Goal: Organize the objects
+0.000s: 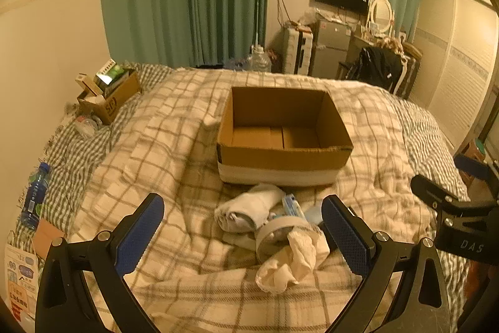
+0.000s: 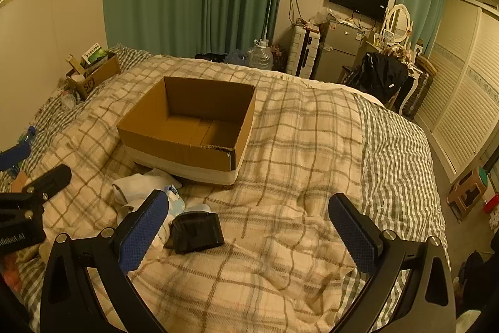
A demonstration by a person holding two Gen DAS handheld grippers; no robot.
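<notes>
An empty open cardboard box (image 1: 285, 159) sits on the plaid blanket (image 1: 162, 145); it also shows in the right wrist view (image 2: 174, 152). In front of it lies a small pile: a rolled white sock (image 1: 246, 209), a blue-white packet (image 1: 291, 205), a clear round container (image 1: 273, 239) and a crumpled white cloth (image 1: 293, 261). My left gripper (image 1: 243, 234) is open and empty, just before the pile. My right gripper (image 2: 249, 227) is open and empty. A black box-like object (image 2: 198, 228) lies by its left finger (image 2: 143, 231), next to the white sock (image 2: 140, 183).
A smaller cardboard box (image 1: 109, 95) full of items stands at the bed's far left corner. A blue water bottle (image 1: 34, 197) lies at the left edge. Beyond the bed are green curtains, a fridge (image 1: 330, 49), a suitcase and a chair with dark clothes (image 1: 380, 67).
</notes>
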